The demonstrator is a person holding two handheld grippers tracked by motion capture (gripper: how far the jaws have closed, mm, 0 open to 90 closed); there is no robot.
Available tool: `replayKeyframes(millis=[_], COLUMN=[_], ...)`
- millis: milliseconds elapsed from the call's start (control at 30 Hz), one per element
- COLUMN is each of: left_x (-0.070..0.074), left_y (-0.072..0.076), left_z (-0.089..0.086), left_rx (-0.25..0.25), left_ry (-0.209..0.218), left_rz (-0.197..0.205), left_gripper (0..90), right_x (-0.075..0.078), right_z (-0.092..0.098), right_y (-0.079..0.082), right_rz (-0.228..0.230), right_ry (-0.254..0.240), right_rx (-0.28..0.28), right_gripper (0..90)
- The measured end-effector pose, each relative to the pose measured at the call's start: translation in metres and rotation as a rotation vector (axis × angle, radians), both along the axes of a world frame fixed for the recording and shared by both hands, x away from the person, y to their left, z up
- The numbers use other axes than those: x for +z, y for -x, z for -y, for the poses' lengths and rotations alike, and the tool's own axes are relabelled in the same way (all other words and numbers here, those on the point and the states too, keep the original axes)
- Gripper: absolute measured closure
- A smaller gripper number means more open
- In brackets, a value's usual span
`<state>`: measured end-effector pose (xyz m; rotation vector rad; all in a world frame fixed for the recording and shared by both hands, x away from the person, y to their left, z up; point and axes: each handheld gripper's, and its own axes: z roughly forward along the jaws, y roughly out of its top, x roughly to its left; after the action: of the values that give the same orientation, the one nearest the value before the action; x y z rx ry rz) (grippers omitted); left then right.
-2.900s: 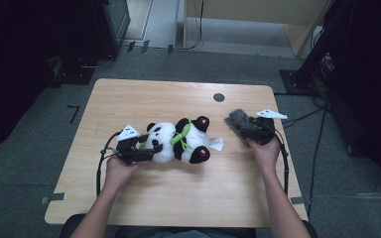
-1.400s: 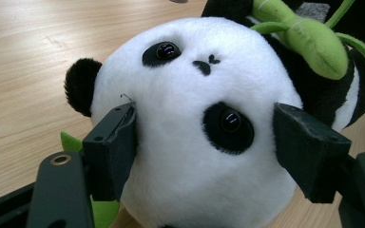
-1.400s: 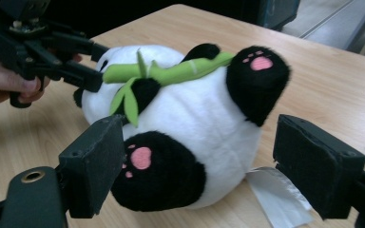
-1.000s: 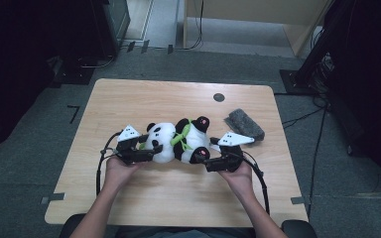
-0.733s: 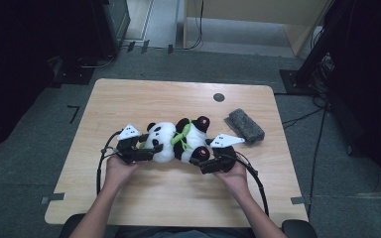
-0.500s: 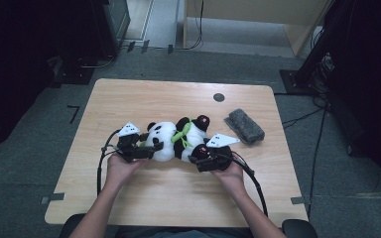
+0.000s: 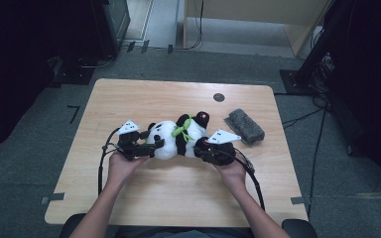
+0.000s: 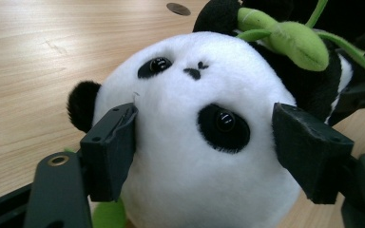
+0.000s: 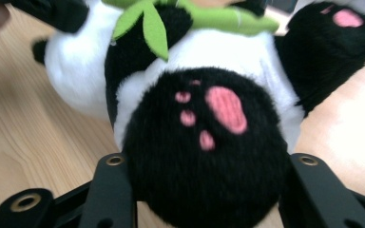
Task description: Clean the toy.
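Both tongs (image 7: 178, 147) seemingly clamping panda (image 7: 171, 140)

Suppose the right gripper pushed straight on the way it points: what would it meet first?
The right gripper already has the plush panda's black foot between its fingers, which have just been closing on it. Pushed on, it would likely press into the panda's white belly.

Left tool (image 7: 151, 146) clamped, right tool (image 7: 202, 147) just closing to a grip, both level, pointing inward, forearms low.
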<state>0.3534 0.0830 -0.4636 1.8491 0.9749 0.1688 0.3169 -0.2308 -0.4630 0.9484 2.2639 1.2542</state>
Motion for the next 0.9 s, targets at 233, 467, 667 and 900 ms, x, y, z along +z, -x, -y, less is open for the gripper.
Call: replayKeyframes(millis=[233, 467, 667, 900], left_x=[0.011, 0.010, 0.002, -0.004], left_y=[0.009, 0.020, 0.021, 0.022], left_z=[-0.011, -0.005, 0.000, 0.009], left_rx=[-0.022, -0.098, -0.135, -0.163], left_ry=[-0.024, -0.046, -0.035, -0.036], left_rz=[0.082, 0.136, 0.115, 0.142], left_gripper=[22.4, 23.8, 23.6, 16.9], right_x=[0.019, 0.031, 0.039, 0.055], right_z=[0.014, 0.030, 0.042, 0.042], right_y=[-0.001, -0.002, -0.004, 0.001], right_rz=[-0.047, -0.078, -0.101, -0.110], right_ry=[-0.059, -0.075, -0.119, -0.200], right_rx=[-0.024, -0.085, -0.113, -0.081], right_gripper=[56.8, 57.0, 56.9, 56.9])
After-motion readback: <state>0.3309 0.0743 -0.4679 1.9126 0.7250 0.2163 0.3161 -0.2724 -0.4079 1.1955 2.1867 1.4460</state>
